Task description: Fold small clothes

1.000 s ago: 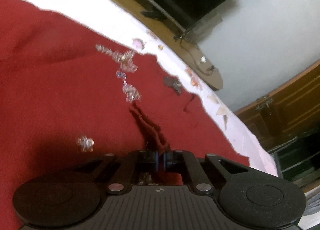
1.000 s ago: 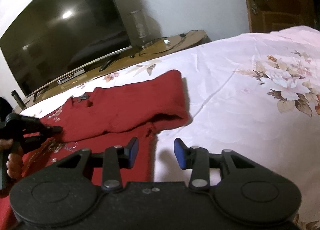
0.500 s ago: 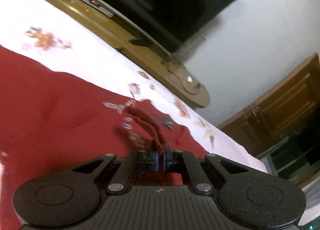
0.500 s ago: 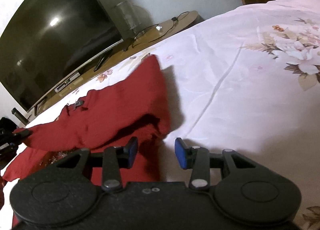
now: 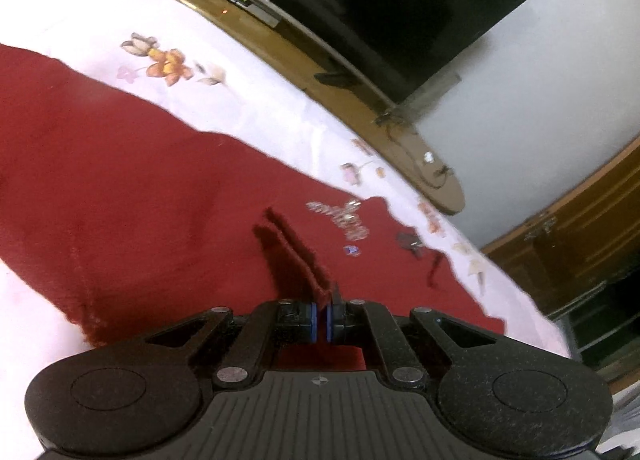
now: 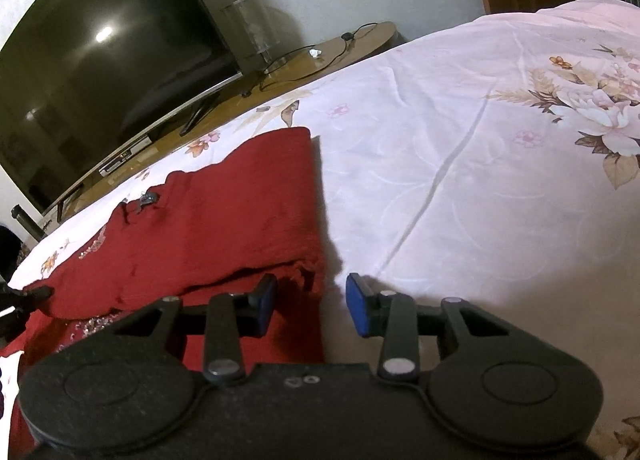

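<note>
One red garment (image 5: 140, 179) edge, in left tool (image 5: 322, 324)

Two low wrist views, both over the red garment (image 5: 140, 195) toward the television (image 6: 100, 71)

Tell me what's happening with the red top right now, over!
Left tool shut, pinching red top's edge. Right tool open, empty, at its folded corner. Top half-folded on floral sheet. Nothing in the way.

The red garment (image 6: 224, 219) is rough matt knit cloth with shiny sequins (image 5: 348, 219); the bedsheet (image 6: 460, 147) is smooth cloth; the TV stand (image 6: 320, 59) is glossy wood.
</note>
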A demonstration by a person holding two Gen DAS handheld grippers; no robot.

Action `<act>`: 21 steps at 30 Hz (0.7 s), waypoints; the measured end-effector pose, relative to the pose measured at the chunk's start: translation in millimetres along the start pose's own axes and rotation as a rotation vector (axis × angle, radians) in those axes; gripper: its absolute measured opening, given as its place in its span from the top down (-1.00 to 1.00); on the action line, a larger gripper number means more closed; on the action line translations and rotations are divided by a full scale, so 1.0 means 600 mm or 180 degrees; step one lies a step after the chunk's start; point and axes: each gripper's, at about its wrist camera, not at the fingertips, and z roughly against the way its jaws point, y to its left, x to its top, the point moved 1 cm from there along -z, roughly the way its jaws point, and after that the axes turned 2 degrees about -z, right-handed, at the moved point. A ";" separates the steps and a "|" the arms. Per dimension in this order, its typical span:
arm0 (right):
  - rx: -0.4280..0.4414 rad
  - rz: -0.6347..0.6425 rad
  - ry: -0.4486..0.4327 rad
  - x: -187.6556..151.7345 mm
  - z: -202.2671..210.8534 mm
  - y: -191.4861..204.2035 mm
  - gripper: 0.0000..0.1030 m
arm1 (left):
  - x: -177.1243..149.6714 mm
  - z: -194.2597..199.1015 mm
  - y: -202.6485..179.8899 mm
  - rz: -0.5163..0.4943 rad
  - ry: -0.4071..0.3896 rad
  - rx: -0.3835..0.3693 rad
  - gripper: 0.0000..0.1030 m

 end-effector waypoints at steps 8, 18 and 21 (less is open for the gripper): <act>0.0248 -0.0228 -0.0075 0.037 -0.011 -0.013 0.12 | -0.018 -0.012 0.024 0.0118 0.0010 0.0027 0.93; 0.0250 0.0352 -0.0142 0.038 -0.009 -0.003 0.80 | -0.024 -0.001 0.009 -0.0202 -0.0113 0.0292 0.93; 0.0093 0.0532 -0.0005 0.021 -0.035 0.005 0.67 | -0.023 0.000 0.014 -0.0138 -0.0141 0.0251 0.93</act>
